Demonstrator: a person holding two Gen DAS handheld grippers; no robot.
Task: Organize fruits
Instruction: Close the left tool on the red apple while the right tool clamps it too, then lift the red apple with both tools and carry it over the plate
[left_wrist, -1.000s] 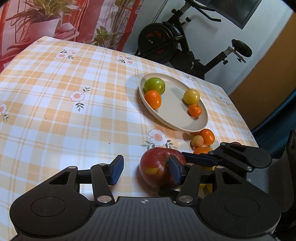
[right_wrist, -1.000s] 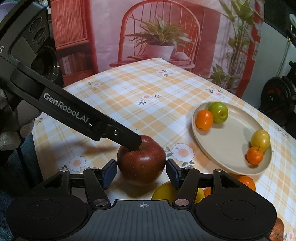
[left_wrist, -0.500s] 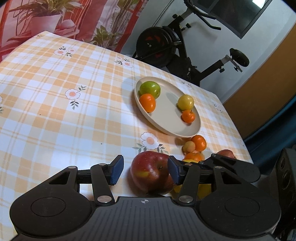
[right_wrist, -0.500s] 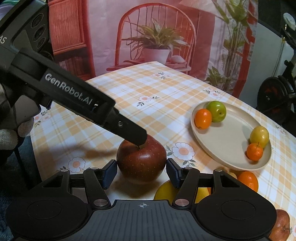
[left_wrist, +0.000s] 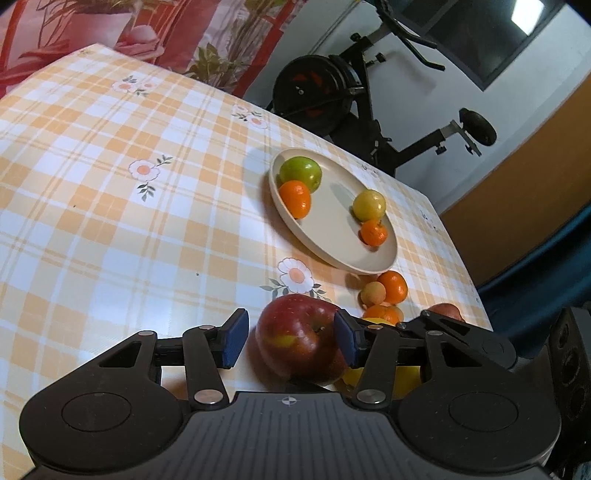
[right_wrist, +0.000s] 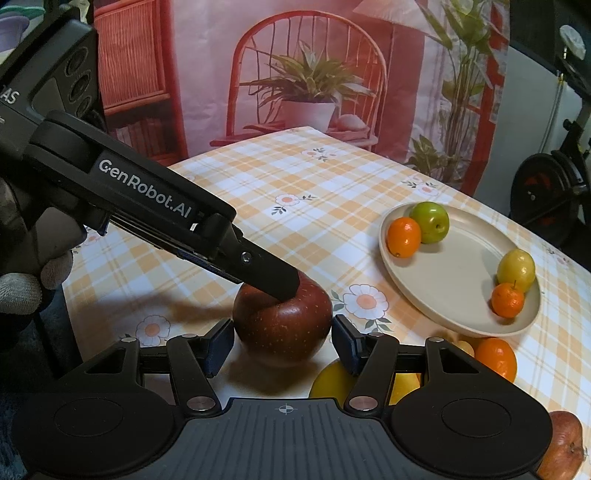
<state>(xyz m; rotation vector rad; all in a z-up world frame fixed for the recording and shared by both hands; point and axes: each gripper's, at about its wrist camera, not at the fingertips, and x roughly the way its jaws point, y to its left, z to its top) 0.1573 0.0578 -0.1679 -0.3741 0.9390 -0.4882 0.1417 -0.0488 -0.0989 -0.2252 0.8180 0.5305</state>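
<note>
Dark red apple (left_wrist: 299, 338); beige plate (left_wrist: 332, 229); orange-checked, flowered tablecloth (left_wrist: 110, 221)

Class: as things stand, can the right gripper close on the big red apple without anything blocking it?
Probably not cleanly. The right gripper brackets the red apple, but a finger of the left gripper rests on top of the apple, and a yellow fruit crowds its right finger.

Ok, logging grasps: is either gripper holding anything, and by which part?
Nothing is gripped. The red apple rests on the tablecloth between the open jaws of the left gripper and right gripper; one left pad touches its side.
</note>
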